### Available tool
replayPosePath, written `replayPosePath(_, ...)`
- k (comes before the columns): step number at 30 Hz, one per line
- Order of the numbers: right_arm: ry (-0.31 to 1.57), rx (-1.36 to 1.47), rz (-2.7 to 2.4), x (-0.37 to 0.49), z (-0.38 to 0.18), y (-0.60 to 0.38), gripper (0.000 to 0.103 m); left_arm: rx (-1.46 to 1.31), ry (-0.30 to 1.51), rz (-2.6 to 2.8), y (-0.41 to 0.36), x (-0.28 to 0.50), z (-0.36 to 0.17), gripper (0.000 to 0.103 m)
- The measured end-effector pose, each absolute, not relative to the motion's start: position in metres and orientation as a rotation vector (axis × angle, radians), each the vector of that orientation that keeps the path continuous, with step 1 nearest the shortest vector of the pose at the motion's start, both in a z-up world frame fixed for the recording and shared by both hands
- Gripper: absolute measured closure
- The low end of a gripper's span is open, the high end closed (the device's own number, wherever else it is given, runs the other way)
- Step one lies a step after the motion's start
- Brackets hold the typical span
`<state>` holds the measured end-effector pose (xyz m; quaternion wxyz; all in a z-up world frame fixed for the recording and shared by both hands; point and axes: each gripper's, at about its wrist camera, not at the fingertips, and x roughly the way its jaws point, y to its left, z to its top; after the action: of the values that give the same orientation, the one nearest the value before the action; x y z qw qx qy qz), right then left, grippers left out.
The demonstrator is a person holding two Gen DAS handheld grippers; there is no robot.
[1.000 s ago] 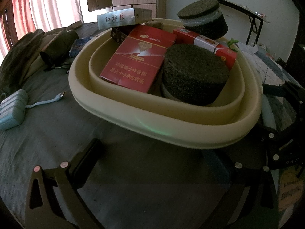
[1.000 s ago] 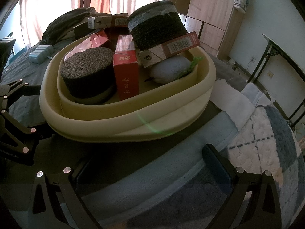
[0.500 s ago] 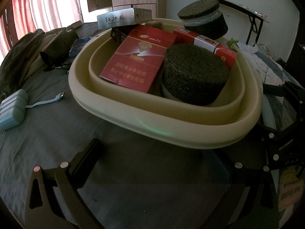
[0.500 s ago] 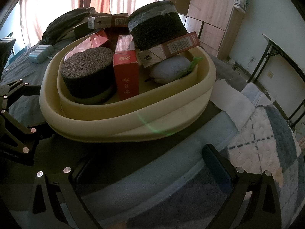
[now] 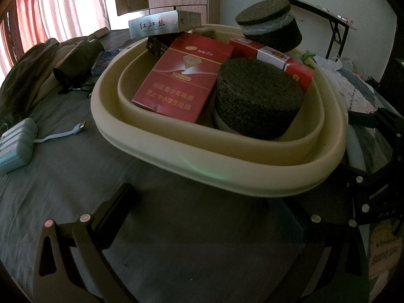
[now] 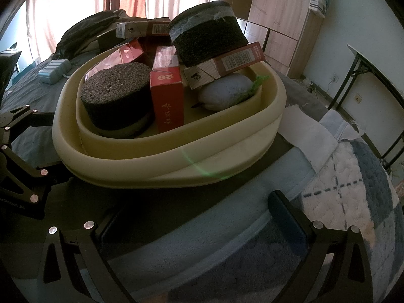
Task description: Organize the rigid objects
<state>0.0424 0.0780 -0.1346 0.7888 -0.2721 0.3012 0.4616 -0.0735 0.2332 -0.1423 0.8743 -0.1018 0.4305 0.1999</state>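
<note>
Both of your grippers sit low in front of the cream basin [image 5: 252, 179], which rests on the bed [image 5: 63, 166] and fills the middle of each wrist view. The left gripper [image 5: 202, 217] has its fingers spread wide, nothing between them but grey bedcover. The right gripper [image 6: 194, 217] is likewise spread and empty, with the basin's near rim just beyond its tips.

The rigid things look already gathered. In the left wrist view a large red carton [image 5: 181, 80] leans on the basin's left wall, a dark foam disc [image 5: 257, 101] stands beside it at centre right, and a second foam disc [image 5: 267, 27] perches at the upper right on a long red box [image 5: 275, 63]. In the right wrist view an upright red pack [image 6: 166, 101] stands at centre and a pale grey pouch [image 6: 227, 93] lies to its right. A silver-white box [image 5: 156, 25] rests across the far rim, upper centre of the left view.

You seem to be between picks, or near the end of collecting. The pile is loose: the top disc sits tilted on a box that itself bridges other things. If you tidy further, take that top disc first, closing on its sides from above, so the box under it does not tip. The blue power bank [image 5: 15, 144] at the left edge lies well apart from the basin.
</note>
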Motion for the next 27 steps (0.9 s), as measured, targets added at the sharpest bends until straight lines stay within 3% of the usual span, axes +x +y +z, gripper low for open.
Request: replayPosePath(27,0.649,-0.586,0.995,0.0425,-0.1346,0.0779,0.000,-0.208,0.899,0.422,0.2350,-0.0730,-0.1423,0.000)
